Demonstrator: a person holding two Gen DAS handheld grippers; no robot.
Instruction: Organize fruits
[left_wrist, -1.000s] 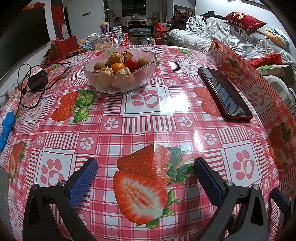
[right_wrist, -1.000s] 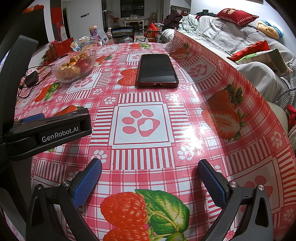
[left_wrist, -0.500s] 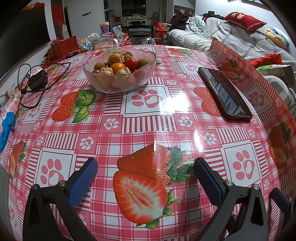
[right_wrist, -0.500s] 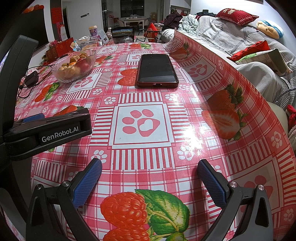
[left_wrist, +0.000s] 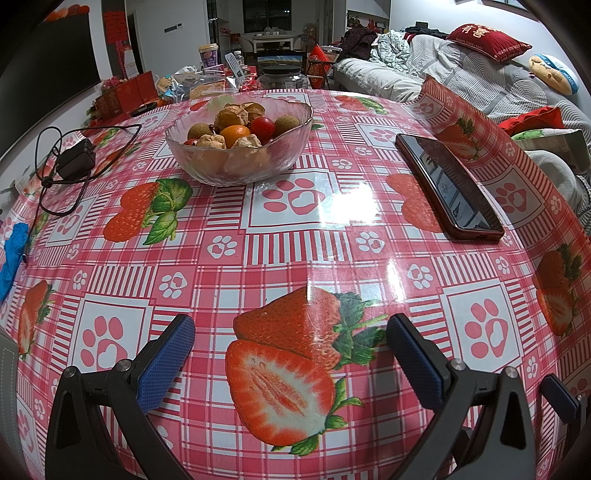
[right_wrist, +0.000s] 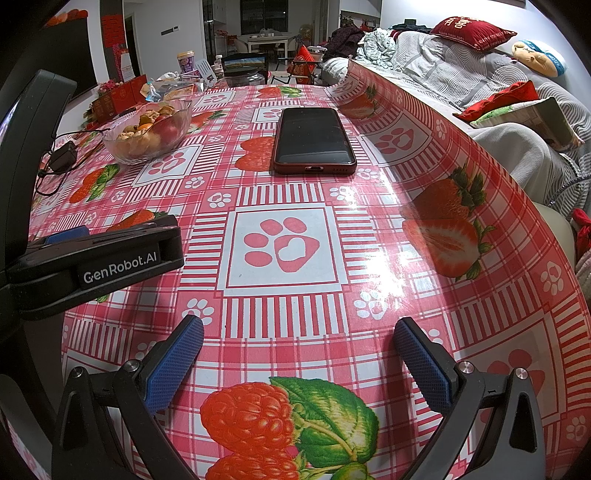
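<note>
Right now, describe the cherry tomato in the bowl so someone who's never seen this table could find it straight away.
On the strawberry-and-paw-print tablecloth, look left of the red-cased phone to the clear glass bowl of fruit. Near the top of the pile sits the cherry tomato, right of the small orange fruit. It is the only glossy red ball showing in full among dull brown and papery tan fruits.

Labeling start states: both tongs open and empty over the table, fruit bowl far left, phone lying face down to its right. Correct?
One thing is off: the phone lies face up, its dark glass screen showing in the right wrist view. The rest holds: left tongs and right tongs are open and empty, and the fruit bowl sits left of the phone.
</note>
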